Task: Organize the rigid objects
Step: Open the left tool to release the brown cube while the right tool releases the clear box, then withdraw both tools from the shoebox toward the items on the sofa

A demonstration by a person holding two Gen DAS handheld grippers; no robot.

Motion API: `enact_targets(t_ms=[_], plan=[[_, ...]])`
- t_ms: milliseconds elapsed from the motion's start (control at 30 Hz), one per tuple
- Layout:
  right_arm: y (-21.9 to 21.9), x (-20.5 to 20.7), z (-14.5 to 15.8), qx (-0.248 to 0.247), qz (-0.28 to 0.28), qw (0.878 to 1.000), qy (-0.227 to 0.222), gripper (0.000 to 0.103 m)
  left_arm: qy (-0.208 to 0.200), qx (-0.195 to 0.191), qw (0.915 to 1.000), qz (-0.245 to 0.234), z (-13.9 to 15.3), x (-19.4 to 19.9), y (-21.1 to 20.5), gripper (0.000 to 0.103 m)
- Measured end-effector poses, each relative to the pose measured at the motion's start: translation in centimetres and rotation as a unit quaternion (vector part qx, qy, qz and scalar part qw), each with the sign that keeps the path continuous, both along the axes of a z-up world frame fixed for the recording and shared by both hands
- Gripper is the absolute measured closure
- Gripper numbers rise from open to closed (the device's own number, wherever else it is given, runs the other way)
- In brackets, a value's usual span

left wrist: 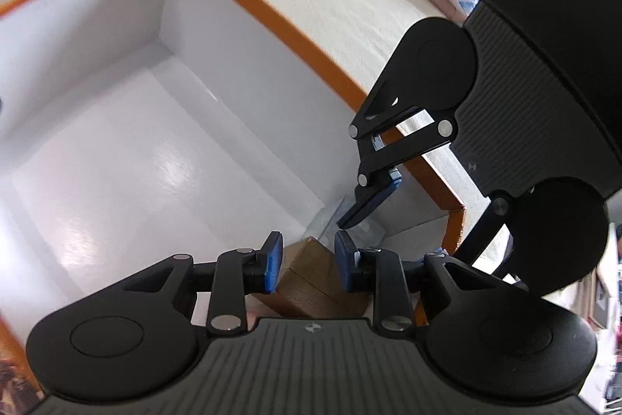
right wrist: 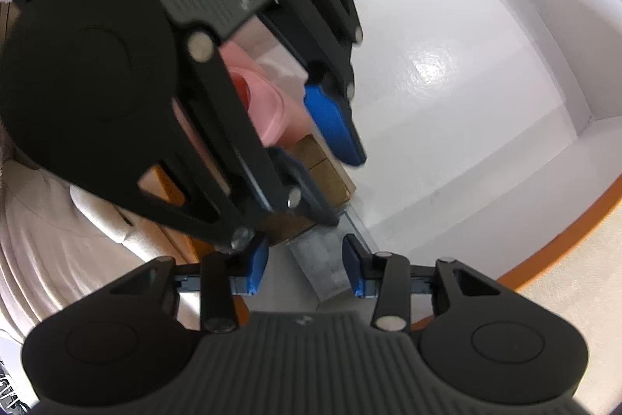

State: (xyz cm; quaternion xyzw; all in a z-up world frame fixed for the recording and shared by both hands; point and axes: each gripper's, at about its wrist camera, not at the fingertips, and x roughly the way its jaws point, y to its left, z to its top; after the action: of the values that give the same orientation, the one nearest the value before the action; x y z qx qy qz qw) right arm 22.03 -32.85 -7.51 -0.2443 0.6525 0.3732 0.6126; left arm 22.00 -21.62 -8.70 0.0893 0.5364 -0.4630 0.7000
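Wooden block (left wrist: 311,279) and grey slab (right wrist: 324,265) sit together in the near corner of the orange-rimmed white box (left wrist: 272,22).
Low in the left wrist frame, the left gripper (left wrist: 307,259) straddles the wooden block, its blue pads narrow and seemingly pressing its sides. Low in the right wrist frame, the right gripper (right wrist: 305,265) brackets the grey slab with gaps showing on both sides, so it holds nothing. A clean placement probably means lowering each piece flat to the box floor, keeping the crowded grippers from knocking together, then opening fully before lifting out.
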Motion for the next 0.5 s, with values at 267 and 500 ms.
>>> enact_targets(t_ms=[267,500], plan=[[0.2,-0.7,2.6,-0.041,-0.022,0.997,-0.059,0.047,-0.058,-0.031,0.9972,0.037,3.9,-2.1,2.9,0.071],[1.8,-0.4,6.1,-0.058,-0.071,0.985,-0.149,0.048,-0.1,-0.037,0.9914,0.076,7.8,-3.4,8.5,0.071]])
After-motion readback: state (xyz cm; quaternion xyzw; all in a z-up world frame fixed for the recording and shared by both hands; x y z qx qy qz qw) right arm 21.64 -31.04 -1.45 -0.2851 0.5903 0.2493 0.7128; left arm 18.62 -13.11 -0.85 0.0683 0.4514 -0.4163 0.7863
